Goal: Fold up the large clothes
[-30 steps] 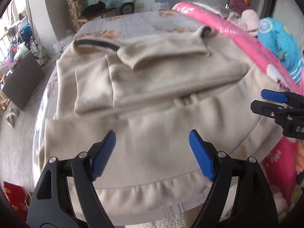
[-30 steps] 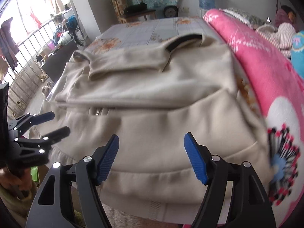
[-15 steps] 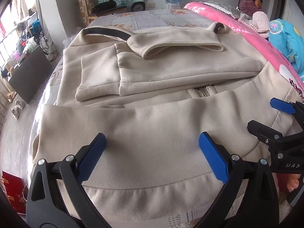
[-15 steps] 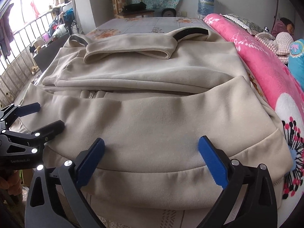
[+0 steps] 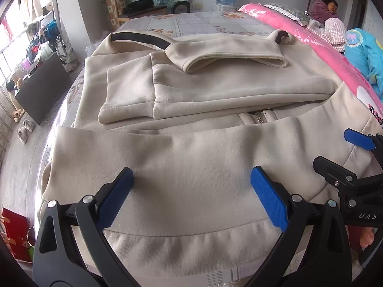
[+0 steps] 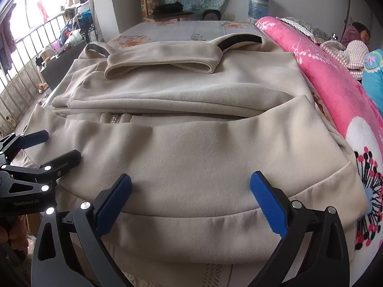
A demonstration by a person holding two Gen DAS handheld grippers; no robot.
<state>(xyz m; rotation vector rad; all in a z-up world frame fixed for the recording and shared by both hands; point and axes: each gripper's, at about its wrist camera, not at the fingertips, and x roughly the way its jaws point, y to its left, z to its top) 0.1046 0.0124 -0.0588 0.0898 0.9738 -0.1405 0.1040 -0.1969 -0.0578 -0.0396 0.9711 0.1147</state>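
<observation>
Beneath both spread claws — left claw [image 5: 191,186], right claw [image 6: 191,189] — folded beige garment [image 5: 203,110], untouched

Soft, bright daylight floods in from the window [image 6: 26,21], which is blown out to white glare. The cream garment [image 5: 191,167] near it is evenly lit and sharp, with only faint shadows in its folds. Fisheye distortion bends everything far from the garment, and the corners go black.

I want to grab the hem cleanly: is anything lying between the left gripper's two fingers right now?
Only the beige garment lies between the left gripper fingers, nothing on top, as the left wrist view shows.
</observation>
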